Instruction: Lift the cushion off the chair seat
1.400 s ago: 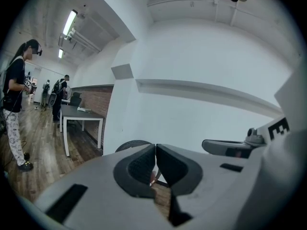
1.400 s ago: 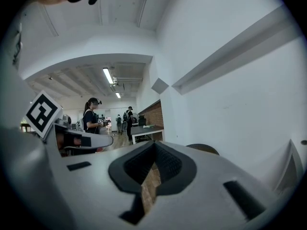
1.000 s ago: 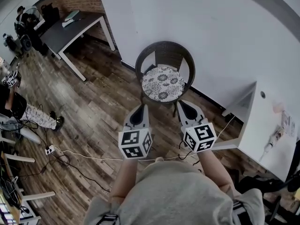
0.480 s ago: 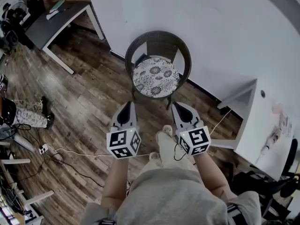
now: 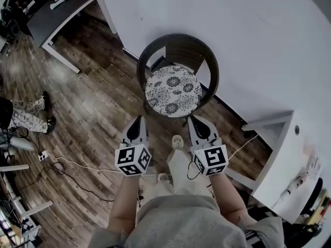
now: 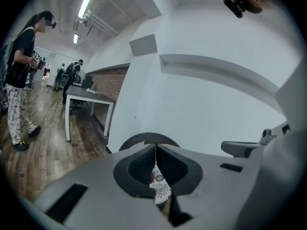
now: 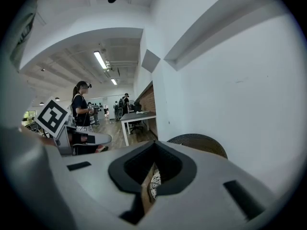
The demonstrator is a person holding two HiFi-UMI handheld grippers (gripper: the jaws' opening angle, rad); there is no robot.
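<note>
Wicker chair (image 5: 178, 40) with cushion (image 5: 172, 91); left hand-held gripper (image 5: 138, 121) and right hand-held gripper (image 5: 194, 120) clenched empty just before it.

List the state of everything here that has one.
chair, upright.
cushion, flat on its seat, untouched, not lifted.
left hand-held gripper, shut, empty, short of the cushion.
right hand-held gripper, shut, empty, short of the cushion.

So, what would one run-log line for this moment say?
left gripper: shut, empty | right gripper: shut, empty | cushion: lying on chair, untouched
</note>
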